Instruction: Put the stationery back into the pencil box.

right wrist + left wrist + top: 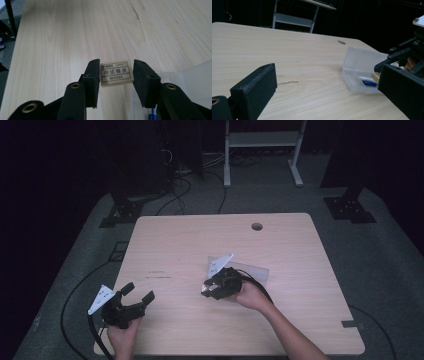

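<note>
While the right gripper (pixel 116 77) is clamping a cream rectangular eraser (pixel 116 72) between its two black jaws, it is holding that eraser above the pale wooden worktop (pixel 280 245), just beside the clear plastic box (pixel 358 61) lying open there. A blue-and-white cylindrical item (pixel 369 81) is lying inside the box's lower tray. Printed on the eraser's label are "M&G", Chinese characters and "4B". Near the worktop's front left corner, the left gripper (pixel 136 296) is standing released, jaws spread with nothing between them.
</note>
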Demonstrator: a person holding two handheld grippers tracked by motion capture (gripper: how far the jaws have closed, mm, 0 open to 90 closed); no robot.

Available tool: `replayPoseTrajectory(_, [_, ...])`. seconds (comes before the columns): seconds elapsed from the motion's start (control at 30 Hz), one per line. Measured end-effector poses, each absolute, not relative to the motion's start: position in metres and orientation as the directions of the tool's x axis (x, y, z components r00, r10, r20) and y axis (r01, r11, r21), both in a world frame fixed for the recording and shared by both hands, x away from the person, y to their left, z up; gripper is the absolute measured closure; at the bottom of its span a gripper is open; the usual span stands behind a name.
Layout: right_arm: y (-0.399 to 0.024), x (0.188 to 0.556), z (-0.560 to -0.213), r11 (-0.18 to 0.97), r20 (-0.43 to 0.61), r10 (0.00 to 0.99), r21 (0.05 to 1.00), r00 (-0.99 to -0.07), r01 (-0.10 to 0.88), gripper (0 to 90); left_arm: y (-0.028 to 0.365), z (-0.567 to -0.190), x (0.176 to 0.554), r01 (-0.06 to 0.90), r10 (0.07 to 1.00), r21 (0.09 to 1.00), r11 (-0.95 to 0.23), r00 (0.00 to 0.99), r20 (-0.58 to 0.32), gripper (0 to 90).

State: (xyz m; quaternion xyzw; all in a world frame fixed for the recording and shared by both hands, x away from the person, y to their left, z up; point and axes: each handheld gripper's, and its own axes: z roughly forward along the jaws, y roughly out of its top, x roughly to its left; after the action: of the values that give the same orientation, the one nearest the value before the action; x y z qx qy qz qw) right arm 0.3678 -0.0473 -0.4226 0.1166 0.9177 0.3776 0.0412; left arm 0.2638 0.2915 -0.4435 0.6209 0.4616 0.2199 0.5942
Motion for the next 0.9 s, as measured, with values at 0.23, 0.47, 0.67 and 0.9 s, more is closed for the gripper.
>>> replayPoseTrajectory(0.23, [-0.049,0.377,-0.423,0.685,0.008,0.268,0.702,-0.963,0.196,57.4,0.291,-0.443,0.264,0.312,0.835,0.941,0.129,0.478,-0.273,1.2])
replayPoseTrajectory(0.47, [-0.048,0.385,-0.425,0.680,0.006,0.294,0.701,-0.956,0.214,57.3,0.291,-0.443,0.264,0.311,0.834,0.941,0.130,0.479,-0.273,1.1])
replayPoseTrajectory(0.67, [-0.051,0.392,-0.429,0.678,0.006,0.309,0.699,-0.951,0.225,57.3,0.291,-0.443,0.264,0.311,0.834,0.942,0.130,0.479,-0.273,1.1])
replayPoseTrajectory(0.9, [-0.052,0.397,-0.433,0.678,0.006,0.327,0.695,-0.945,0.239,57.4,0.291,-0.443,0.264,0.311,0.834,0.942,0.129,0.480,-0.273,1.1])
